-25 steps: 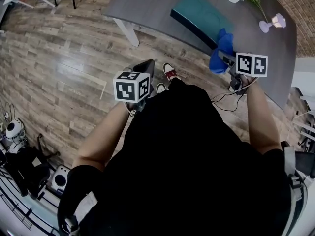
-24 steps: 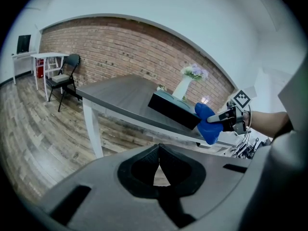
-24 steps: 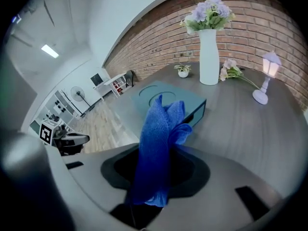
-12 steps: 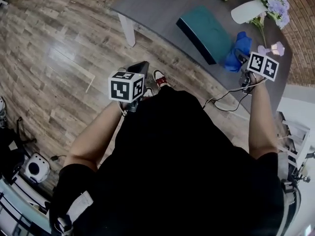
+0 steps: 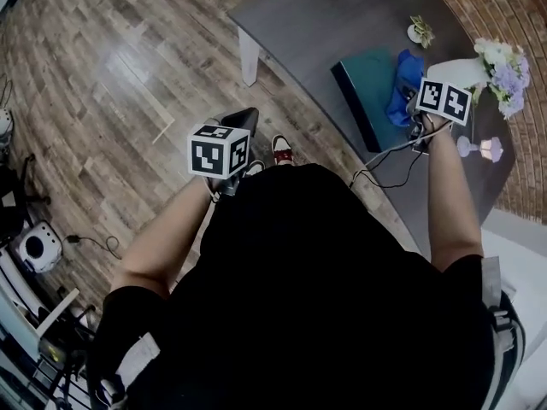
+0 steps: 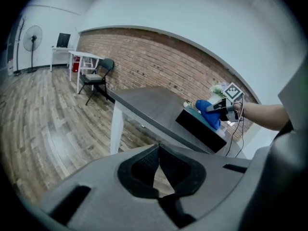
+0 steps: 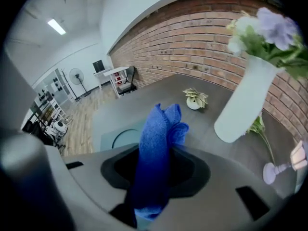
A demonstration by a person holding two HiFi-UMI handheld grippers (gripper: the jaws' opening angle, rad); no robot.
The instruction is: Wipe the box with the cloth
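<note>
- Box (image 5: 366,88), teal, sits upper right of the head view on the grey table (image 5: 325,15).
- Blue cloth (image 5: 399,92) is over the box's right part; I can't tell if it touches.
- My right gripper (image 5: 412,105) is clamped on the cloth.
- Crowding the far side: white vase (image 5: 457,68), small potted plant (image 5: 419,32), little lamp (image 5: 484,149).
- Left gripper (image 5: 243,118): jaws together, nothing in them, over the floor at centre left, well apart from the table.

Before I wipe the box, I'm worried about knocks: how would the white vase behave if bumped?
The white vase would probably tip rather than slide: it looks tall and slim, with flowers carried high. Its smooth white surface suggests ceramic, so it is likely breakable. It stands near the cloth that the right gripper holds.
</note>
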